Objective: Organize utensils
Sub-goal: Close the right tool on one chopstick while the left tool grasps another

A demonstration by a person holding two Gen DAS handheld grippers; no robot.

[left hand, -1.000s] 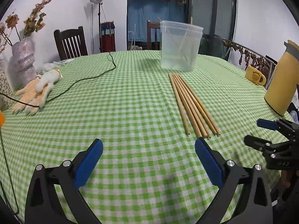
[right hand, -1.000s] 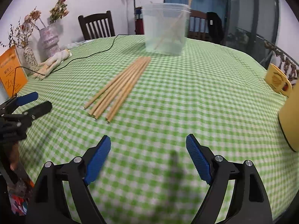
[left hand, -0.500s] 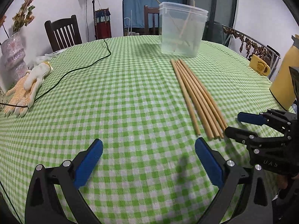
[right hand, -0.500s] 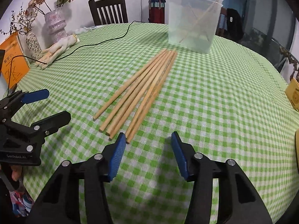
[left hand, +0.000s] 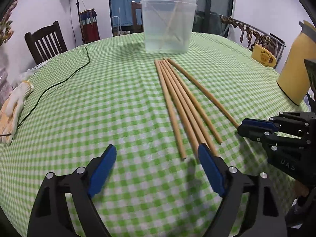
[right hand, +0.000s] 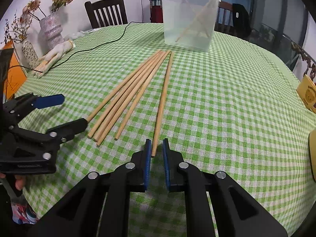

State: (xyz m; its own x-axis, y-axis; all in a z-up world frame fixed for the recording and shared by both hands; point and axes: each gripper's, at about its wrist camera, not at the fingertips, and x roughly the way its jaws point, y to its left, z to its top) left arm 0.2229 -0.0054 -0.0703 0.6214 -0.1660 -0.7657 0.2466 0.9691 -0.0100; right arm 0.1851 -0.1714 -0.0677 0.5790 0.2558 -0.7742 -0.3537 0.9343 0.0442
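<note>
Far left of the table (left hand: 122, 98), green-checked cloth: a pair of work gloves (left hand: 11, 108) at the edge, a black cable (left hand: 59, 83) running from them toward the back.

Left tongs (left hand: 156, 165): jaws wide apart, have just been closing a little, nothing between the pads. They hang low over bare cloth; the right pad sits in front of the near ends of the bundle of sticks, contact not readable.

Centre: four wooden sticks (left hand: 177, 102) lie close together on the cloth, fanning slightly toward the near end, far tips pointing at the container. A fifth stick (right hand: 163, 102) lies apart from the bundle on its right, angled away at the near end.

Behind the sticks: a clear plastic container (left hand: 167, 23), upright, with a few thin sticks leaning inside it.

Right tongs (right hand: 157, 154): jaws have just been closing and now stand nearly together, with the near end of the lone stick between the pads. A narrow gap shows on each side of the stick in the right wrist view, so the pads are not pressing yet. Stick rests flat on the table.

Far right: a yellow mug (left hand: 263, 56) and a tall yellow jug (left hand: 294, 73) near the table edge.
</note>
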